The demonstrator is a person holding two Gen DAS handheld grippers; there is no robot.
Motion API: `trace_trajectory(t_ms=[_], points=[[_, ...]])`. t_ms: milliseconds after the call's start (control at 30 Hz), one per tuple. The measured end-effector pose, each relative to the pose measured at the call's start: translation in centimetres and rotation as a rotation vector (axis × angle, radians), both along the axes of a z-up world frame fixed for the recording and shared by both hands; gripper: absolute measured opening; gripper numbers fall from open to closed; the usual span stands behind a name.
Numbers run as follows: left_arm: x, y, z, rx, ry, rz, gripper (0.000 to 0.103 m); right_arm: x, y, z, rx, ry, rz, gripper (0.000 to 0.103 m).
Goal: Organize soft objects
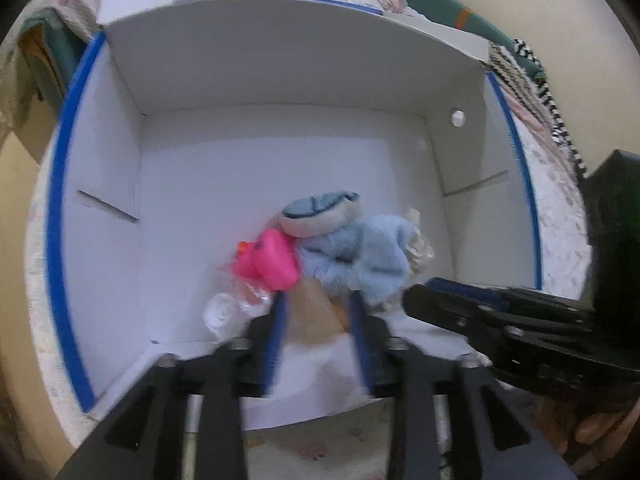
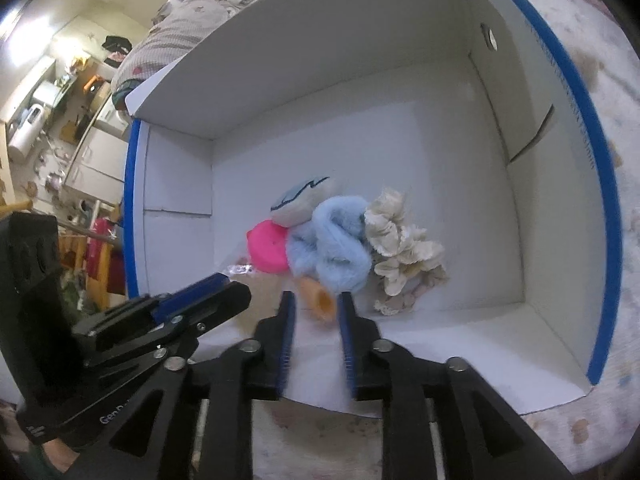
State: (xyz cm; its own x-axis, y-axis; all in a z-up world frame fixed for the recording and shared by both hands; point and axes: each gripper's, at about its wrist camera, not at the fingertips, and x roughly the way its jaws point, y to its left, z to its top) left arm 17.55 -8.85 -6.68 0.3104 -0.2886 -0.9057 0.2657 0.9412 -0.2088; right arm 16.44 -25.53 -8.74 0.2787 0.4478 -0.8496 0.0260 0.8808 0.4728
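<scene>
White cardboard box (image 1: 280, 80) with blue-taped rim (image 1: 56, 208), flaps up, resting on patterned bedding (image 2: 612, 240); round hole in side wall at 2 o'clock in left wrist view

Soft items clustered on box floor, low of centre in both views:
- pink plush toy (image 1: 270, 260), at 9 o'clock of cluster, touching blue one
- light blue fluffy plush (image 1: 368, 256), centre of cluster
- rounded cream-and-blue stuffed piece (image 1: 320, 214), at 12 o'clock of cluster, lying on top of pink and blue items
- cream ruffled fabric piece (image 2: 400, 240), at 3 o'clock of cluster, touching blue plush
- orange-tan item (image 2: 320, 298), at 6 o'clock of cluster, partly under blue plush; identity unclear
- clear crinkled plastic with white disc (image 1: 224, 312), at 7 o'clock of pink toy

Left gripper (image 1: 320, 308): pointed steeply down into box, jaws apart, nothing clamped; tan item visible in gap, contact with pads not evident; left fingertip just beside pink toy, right fingertip at edge of blue plush

Right gripper (image 2: 316, 300): also angled down into box, jaws apart, orange-tan item lying in gap beyond tips, no grip evident; blur on blue pads

Grippers side by side, each visible in other's view at 4 and 8 o'clock respectively

Cluttered room with shelves at 9 to 10 o'clock in right wrist view
</scene>
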Motion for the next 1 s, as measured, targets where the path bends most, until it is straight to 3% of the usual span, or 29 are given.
trace_trajectory(t_ms=[67, 133, 200, 367, 633, 800, 900, 1000], points=[[0.0, 0.7, 0.4, 0.023, -0.024, 0.048, 0.058, -0.1, -0.2, 0.3, 0.003, -0.014, -0.015, 0.069], [0.1, 1.3, 0.8, 0.006, -0.025, 0.066, 0.066, -0.1, -0.8, 0.7, -0.005, -0.040, -0.055, 0.076], [0.0, 1.8, 1.1, 0.022, -0.038, 0.091, 0.066, 0.0, -1.3, 1.0, 0.001, -0.055, -0.074, 0.077], [-0.7, 3.0, 2.5, 0.096, -0.118, 0.153, 0.066, 0.2, -2.0, 1.4, -0.027, -0.085, -0.122, 0.103], [-2.6, 5.5, 4.3, 0.167, -0.193, 0.223, 0.066, -1.4, -2.7, 2.9, -0.070, -0.171, -0.167, 0.103], [-4.3, 7.1, 5.0, 0.143, -0.205, 0.266, 0.067, -2.8, -2.6, 3.5, -0.121, -0.190, -0.169, 0.103], [-5.3, 8.5, 4.9, 0.112, -0.188, 0.308, 0.078, -4.1, -2.6, 4.5, -0.136, -0.230, -0.173, 0.103], [-6.6, 9.7, 5.4, 0.081, -0.210, 0.330, 0.082, -5.4, -2.1, 5.9, -0.159, -0.298, -0.170, 0.103]])
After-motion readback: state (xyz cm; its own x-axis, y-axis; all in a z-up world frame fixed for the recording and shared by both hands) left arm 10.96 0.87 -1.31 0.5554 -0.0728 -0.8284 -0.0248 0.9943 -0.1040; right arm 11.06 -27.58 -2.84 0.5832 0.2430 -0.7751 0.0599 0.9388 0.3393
